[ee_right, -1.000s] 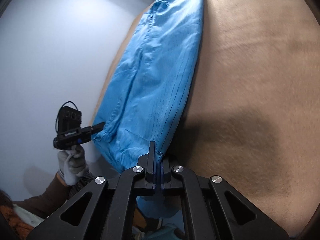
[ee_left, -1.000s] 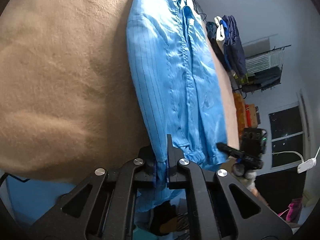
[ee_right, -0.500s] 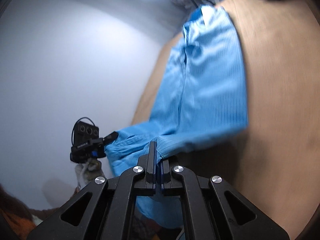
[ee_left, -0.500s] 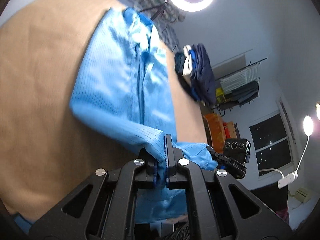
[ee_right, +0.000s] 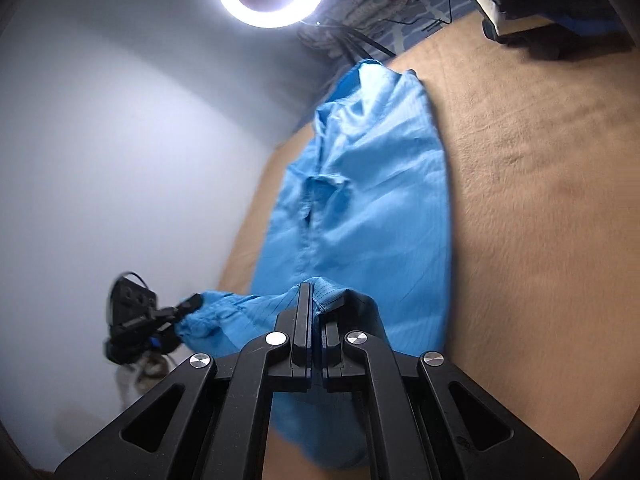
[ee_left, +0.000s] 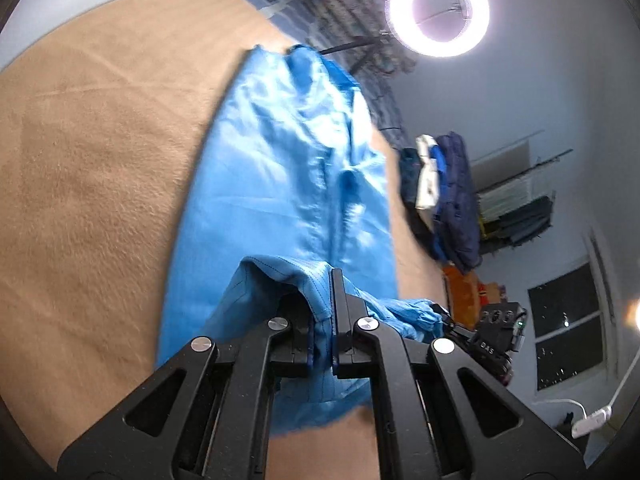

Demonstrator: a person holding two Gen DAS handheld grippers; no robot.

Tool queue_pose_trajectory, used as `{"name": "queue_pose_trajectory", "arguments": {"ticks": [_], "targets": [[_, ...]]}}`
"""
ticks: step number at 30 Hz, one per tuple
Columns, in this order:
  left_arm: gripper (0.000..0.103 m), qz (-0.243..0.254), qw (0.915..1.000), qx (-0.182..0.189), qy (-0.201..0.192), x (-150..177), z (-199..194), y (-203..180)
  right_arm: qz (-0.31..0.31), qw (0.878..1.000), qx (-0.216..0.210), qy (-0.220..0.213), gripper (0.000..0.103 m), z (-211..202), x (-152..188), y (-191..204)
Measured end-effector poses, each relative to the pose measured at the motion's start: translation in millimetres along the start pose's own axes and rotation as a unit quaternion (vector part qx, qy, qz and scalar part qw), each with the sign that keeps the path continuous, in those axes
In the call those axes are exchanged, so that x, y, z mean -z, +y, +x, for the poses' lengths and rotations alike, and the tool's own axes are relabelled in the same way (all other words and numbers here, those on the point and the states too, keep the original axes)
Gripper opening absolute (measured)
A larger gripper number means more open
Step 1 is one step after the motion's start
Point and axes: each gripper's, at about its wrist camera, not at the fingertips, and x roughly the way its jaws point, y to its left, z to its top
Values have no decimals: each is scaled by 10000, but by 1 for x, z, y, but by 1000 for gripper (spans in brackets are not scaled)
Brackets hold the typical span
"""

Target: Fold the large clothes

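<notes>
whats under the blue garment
The blue garment lies on a tan blanket, which shows on both sides. Its near hem is lifted, pinched by the left gripper and right gripper. What lies beneath is covered.

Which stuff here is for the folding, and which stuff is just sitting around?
For the folding:
- blue garment
- left gripper, shut on its hem
- right gripper, shut on it too
- tan blanket underneath

Just sitting around:
- ring light
- pile of dark clothes
- window

White letters, seemingly "DAS", stand on the other black tongs [ee_left: 490, 346]; nothing else is readable
</notes>
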Motion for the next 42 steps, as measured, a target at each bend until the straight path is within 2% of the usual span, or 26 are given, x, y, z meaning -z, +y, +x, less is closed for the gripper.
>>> {"name": "queue_pose_trajectory", "arguments": {"ticks": [5,8,9,10,12,14,16,20,24,26,30,32,34,37,38,42], "targets": [[3,-59,9993,-353,53,-4,22,13,64,9989,440,170,4,18,-3,-15],[4,-154,9992,-348,92,-7,25,16,233,9985,408,287,5,18,-6,-17],[12,-156,9992,-349,90,-7,23,16,253,9986,341,323,5,11,-6,-17],[21,-157,9993,-336,72,-8,21,17,240,9988,257,346,9,8,-7,-15],[30,-199,9994,-275,5,-9,13,18,169,9991,195,349,21,-2,-6,-11],[33,-256,9994,-194,-99,-9,3,19,140,9995,155,225,42,-13,-5,-7],[35,-287,9993,-161,-198,-10,-8,18,216,9997,43,132,50,-25,-4,-6],[38,-253,9994,-48,-213,-3,-29,15,230,9995,-148,160,50,-48,6,0],[45,-70,9999,-137,32,20,-38,13,140,9983,-155,541,50,-46,33,5],[45,-226,9995,-70,226,32,-37,22,104,9971,-127,750,50,-41,48,5],[45,-412,9981,-184,425,40,-26,36,-49,9949,-14,1010,50,-30,63,6],[45,-517,9969,-60,587,41,-18,40,-72,9943,2,1065,50,-24,64,7],[45,-511,9965,21,664,41,-11,37,-92,9942,-48,1075,43,-19,62,9],[45,-492,9959,265,711,39,-5,29,-248,9936,-139,1092,19,-13,57,19],[45,-492,9958,323,705,38,-4,26,-316,9936,-141,1076,14,-11,55,22],[45,-472,9964,498,501,20,1,13,-385,9952,-214,877,12,-1,37,27]]}}
